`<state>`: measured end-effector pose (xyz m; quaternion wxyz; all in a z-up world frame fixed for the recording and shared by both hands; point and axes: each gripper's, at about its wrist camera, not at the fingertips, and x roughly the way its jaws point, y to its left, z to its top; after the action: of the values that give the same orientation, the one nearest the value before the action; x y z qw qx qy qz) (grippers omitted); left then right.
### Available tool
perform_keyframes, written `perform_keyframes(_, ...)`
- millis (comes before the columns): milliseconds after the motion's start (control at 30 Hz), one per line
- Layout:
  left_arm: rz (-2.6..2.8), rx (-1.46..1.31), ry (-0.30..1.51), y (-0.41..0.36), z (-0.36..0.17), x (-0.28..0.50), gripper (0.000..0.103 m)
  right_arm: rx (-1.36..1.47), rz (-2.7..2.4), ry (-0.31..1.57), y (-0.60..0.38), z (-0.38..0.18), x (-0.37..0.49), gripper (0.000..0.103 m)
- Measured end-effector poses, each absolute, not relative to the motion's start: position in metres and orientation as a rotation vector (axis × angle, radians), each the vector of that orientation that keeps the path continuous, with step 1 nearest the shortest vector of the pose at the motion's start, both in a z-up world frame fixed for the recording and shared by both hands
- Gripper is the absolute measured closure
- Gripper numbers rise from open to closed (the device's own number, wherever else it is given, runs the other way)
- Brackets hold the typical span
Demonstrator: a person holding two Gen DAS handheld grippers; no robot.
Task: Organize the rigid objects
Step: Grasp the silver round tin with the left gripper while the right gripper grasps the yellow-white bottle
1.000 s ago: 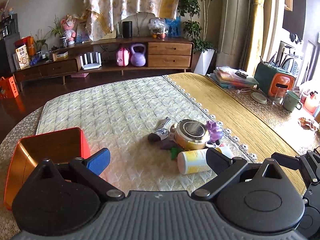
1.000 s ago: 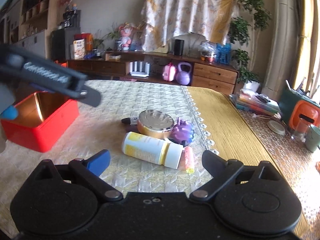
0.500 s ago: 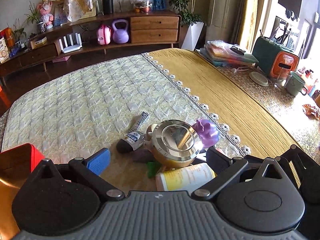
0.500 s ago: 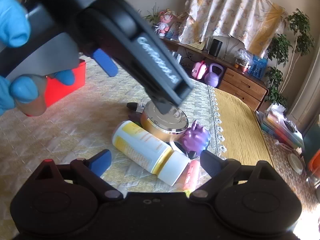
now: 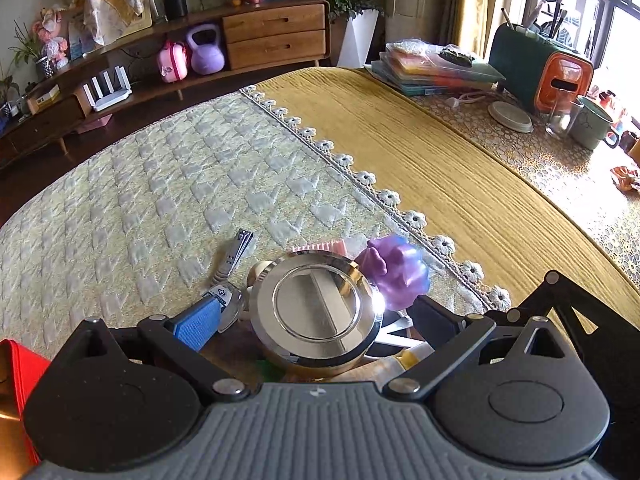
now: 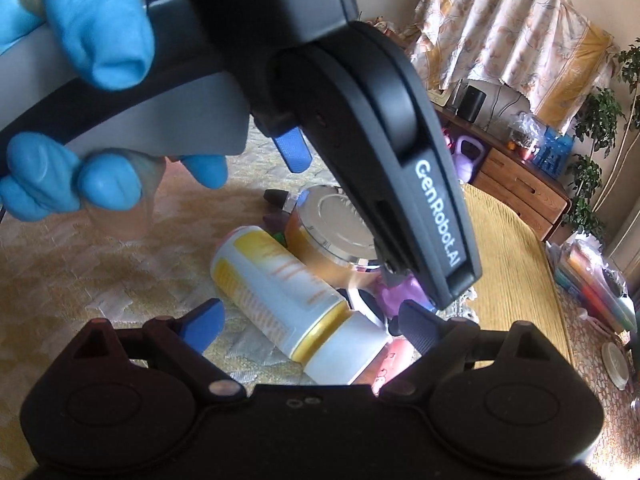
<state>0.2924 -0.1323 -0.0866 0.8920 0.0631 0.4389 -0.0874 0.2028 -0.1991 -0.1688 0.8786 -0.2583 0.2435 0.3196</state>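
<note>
1. The round tin (image 5: 320, 312) is the biggest thing in the heap: gold-walled with a mirror-bright lid, lying tilted on the quilted cover (image 5: 160, 200), near its flower-trimmed edge. It looks stiff and probably slick on that lid, so I'd take it across the side wall, below the rim. The left gripper (image 5: 316, 316) hangs right over it with its jaws spread wide to either side and its pads off the metal.

2. The white bottle (image 6: 288, 300) with the yellow label lies on its side just in front of the tin, cap toward the right gripper (image 6: 312, 324). It is a hard plastic cylinder, likely light and apt to roll; the straight label section seems the safest hold. The right jaws stand released and wide, one to each side of it, nothing pinched; they have just been closing a little.

3. The purple toy (image 5: 396, 272) sits beside the tin toward the trim. It is lumpy, probably light, and awkward to pinch squarely.

4. The nail clipper (image 5: 234, 254) lies flat on the tin's other side: thin metal, hard to lift off cloth.

5. The red box (image 5: 16, 396) shows at the cover's near corner.
</note>
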Motion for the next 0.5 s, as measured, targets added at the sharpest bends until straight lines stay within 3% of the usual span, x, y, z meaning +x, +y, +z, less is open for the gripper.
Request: perform_keyframes(500, -0.19, 0.089, 0.909, -0.12, -0.101, 0.3, 0.005, -0.559, 0.698, 0.498, -0.202, -0.173, 0.208, 0.014)
